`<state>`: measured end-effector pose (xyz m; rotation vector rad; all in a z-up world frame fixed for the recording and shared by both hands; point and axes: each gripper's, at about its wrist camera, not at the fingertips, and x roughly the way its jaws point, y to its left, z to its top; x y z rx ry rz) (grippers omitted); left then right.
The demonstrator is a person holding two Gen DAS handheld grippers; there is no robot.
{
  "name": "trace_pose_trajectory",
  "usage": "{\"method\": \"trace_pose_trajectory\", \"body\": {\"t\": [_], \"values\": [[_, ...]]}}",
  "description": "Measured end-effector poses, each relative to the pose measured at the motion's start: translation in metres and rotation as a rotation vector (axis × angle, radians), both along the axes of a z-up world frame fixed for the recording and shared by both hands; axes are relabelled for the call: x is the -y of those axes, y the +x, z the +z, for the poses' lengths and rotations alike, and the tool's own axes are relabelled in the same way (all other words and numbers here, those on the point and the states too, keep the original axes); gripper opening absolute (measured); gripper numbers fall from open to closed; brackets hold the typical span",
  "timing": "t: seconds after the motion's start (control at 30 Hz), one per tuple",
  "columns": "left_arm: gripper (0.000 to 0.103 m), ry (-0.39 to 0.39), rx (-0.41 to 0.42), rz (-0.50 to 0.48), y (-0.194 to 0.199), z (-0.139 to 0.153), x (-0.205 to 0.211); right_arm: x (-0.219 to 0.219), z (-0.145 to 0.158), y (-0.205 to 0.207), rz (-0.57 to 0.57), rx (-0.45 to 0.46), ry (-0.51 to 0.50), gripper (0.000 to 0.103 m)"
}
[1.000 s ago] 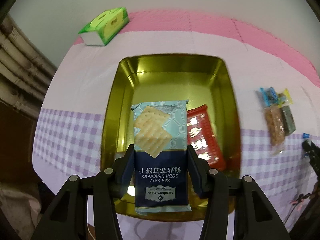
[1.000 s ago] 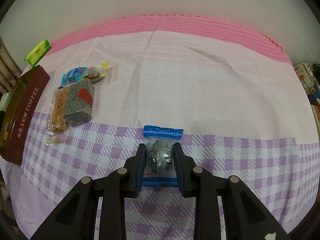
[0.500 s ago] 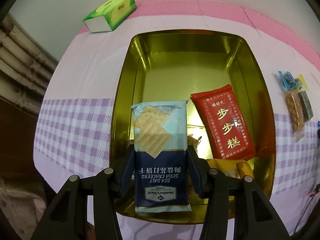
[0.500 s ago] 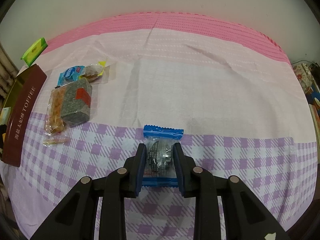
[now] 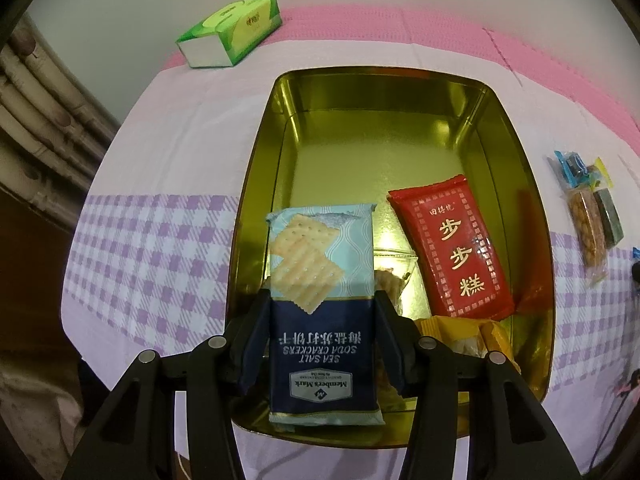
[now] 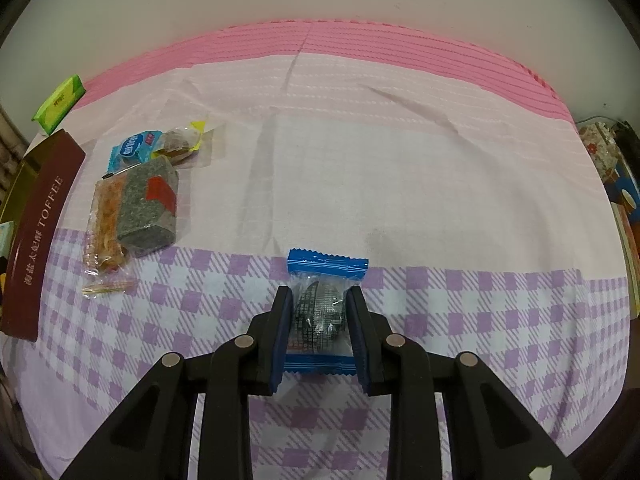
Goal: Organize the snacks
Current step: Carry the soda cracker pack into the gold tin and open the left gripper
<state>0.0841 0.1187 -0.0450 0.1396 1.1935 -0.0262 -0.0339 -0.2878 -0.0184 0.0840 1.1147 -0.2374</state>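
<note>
The left gripper [image 5: 322,336] was clamped on a pack of sea salt soda crackers [image 5: 322,300], one finger pressed against each long edge of the dark blue half. The pack was held over the near left part of an open gold tin [image 5: 384,84], its light blue end toward the far wall of the tin. Inside the tin, a red snack packet [image 5: 450,246] lay flat to the right of the crackers, and yellow wrapped snacks [image 5: 460,332] sat at the near right corner. A clear-wrapped item lay just behind the right edge of the cracker pack; its contents could not be identified. The tin rested on a pink and purple-checked tablecloth [image 5: 160,240]. A green tissue pack [image 5: 232,32] lay beyond the tin, at the far left of the cloth.

The right gripper [image 6: 320,316] was closed on a small blue-edged wrapped snack [image 6: 322,304], its fingers pressing the clear middle section from both sides. The snack was above the checked band of the tablecloth; contact with the cloth could not be determined. Well to the left, a group of loose snacks lay on the cloth: a grey bar with a red label [image 6: 148,210], an orange brittle bar [image 6: 104,228] touching its left side, a light blue packet [image 6: 134,150] and a small brown sweet in clear wrap [image 6: 180,144]. The maroon outer wall of the tin, lettered TOFFEE, stood at the far left edge.
</note>
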Motion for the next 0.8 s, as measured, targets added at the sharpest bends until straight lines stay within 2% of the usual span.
{"method": "trace_pose_trajectory", "body": {"t": [0.3, 0.5, 0.63, 0.8], "values": [[0.052, -0.087, 0.066, 0.053, -0.004, 0.014, -0.011, -0.006, 0.002, 0.0, -0.042, -0.01, -0.011, 0.024], [0.053, -0.155, 0.152, 0.108, -0.014, 0.031, -0.019, -0.019, 0.021, 0.0, -0.037, 0.023, -0.024, 0.024], [0.055, -0.098, 0.209, 0.143, -0.023, 0.037, -0.023, -0.039, 0.042, 0.007, 0.005, 0.064, -0.013, 0.024], [0.057, -0.035, 0.208, 0.173, -0.028, 0.035, -0.035, -0.085, 0.064, 0.024, 0.112, 0.104, 0.028, 0.024]]}}
